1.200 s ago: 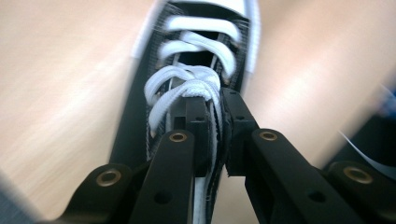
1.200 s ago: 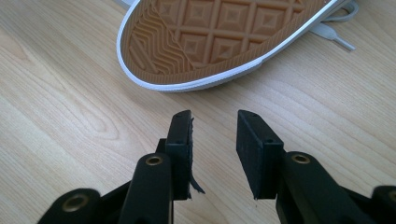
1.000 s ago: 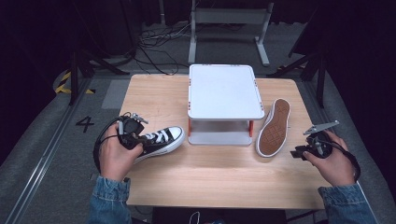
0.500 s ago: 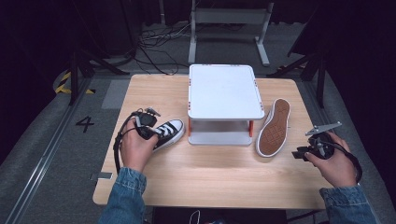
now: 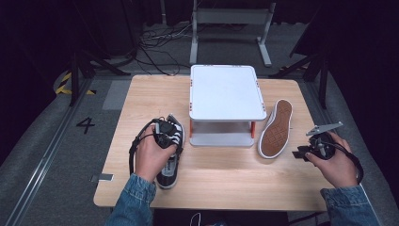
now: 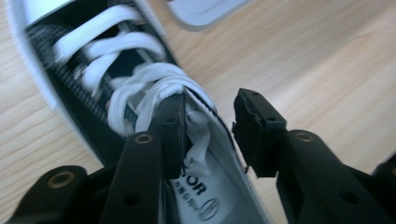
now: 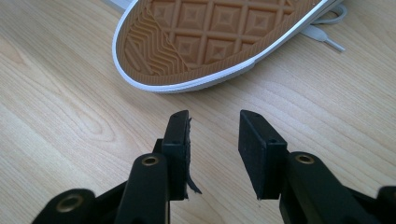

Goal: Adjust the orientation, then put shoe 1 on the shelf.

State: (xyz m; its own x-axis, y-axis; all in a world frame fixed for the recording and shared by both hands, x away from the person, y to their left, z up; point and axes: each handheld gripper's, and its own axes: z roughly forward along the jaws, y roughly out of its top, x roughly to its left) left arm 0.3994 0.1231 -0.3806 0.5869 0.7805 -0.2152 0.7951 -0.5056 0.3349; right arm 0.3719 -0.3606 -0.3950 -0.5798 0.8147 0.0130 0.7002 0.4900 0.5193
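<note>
Two shoes (image 5: 170, 155) (image 5: 276, 128), one white stand (image 5: 226, 92), one table (image 5: 141, 96).

A light wooden table (image 5: 221, 181) is set on a grey floor (image 5: 42, 155). A number four (image 5: 85, 125) is marked on the floor. Black cables (image 5: 157, 42) and a grey metal frame (image 5: 230, 19) are seen behind. The room around is kept dark.

The left black two-jaw gripper (image 5: 165, 136) has just been opening its jaws; the right black two-jaw gripper (image 5: 301, 154) hangs with jaws apart, holding nothing.
</note>
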